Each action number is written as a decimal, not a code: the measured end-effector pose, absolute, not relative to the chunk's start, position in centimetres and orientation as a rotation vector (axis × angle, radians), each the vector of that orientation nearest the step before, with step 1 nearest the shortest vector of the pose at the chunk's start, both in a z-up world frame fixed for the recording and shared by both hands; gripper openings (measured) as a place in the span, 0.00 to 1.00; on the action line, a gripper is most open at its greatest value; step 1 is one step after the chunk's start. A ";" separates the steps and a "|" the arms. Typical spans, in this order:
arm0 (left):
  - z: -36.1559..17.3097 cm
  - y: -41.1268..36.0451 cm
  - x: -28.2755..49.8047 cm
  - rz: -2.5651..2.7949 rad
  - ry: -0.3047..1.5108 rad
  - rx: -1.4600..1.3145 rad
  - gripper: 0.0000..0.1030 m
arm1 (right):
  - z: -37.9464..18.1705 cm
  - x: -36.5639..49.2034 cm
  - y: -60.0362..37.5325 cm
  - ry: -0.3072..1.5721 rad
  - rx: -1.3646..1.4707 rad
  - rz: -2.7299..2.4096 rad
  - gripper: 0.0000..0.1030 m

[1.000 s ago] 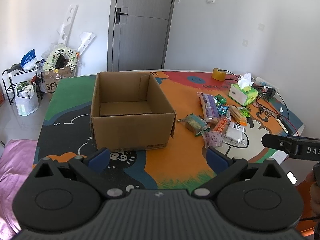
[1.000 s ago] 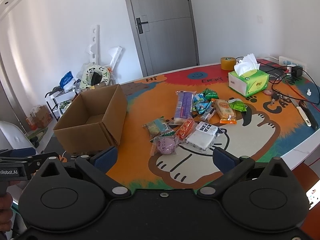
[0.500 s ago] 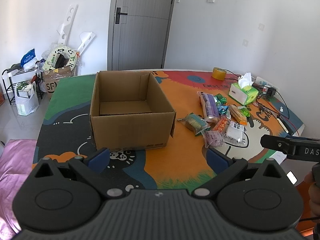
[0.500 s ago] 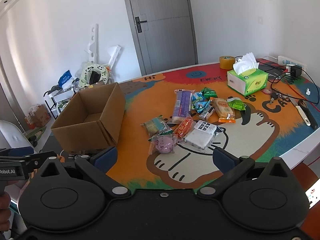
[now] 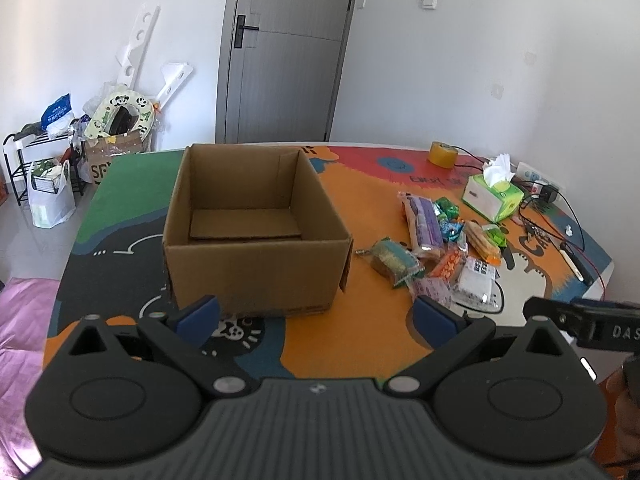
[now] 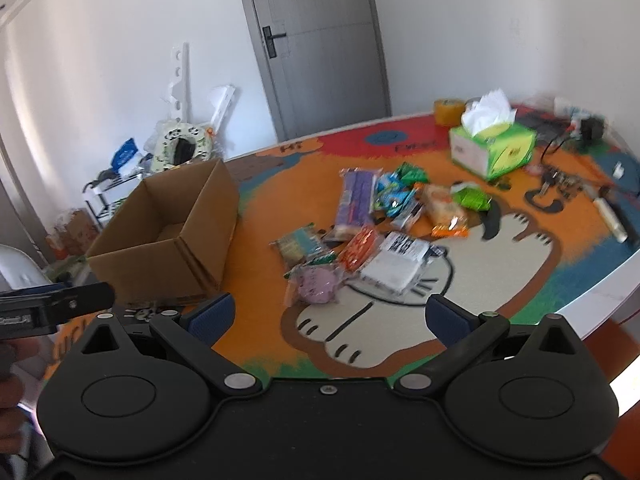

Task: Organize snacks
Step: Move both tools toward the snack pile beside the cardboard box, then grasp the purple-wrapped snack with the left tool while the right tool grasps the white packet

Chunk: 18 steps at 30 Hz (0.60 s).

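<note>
Both grippers — left gripper & right gripper — gape wide w/ nothing held; first pick pending: snack pile mid-table, then cardboard box.

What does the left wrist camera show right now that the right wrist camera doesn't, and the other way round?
Only the left wrist view looks straight down into the cardboard box, showing its bare floor, and it catches the pink cloth beside the table. Only the right wrist view shows the cat's white paw print on the mat and is blurred. Both show the box, the snack pile, the tissue box, the tape roll, the grey door, and both grippers, left gripper and right gripper, open and empty.
</note>
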<state>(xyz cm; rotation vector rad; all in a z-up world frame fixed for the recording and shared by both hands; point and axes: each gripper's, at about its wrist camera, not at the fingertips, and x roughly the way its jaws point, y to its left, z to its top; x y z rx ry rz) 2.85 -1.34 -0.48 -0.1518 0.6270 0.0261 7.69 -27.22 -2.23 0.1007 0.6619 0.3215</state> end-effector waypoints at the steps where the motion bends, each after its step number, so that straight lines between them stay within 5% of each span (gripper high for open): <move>1: -0.6 -1.4 3.1 0.028 0.625 -0.150 0.99 | -2.4 7.8 -27.3 0.657 0.095 0.314 1.00; 18: -3.4 -4.2 7.5 -0.083 0.637 -0.171 0.98 | -6.0 11.3 -30.4 0.682 0.153 0.253 1.00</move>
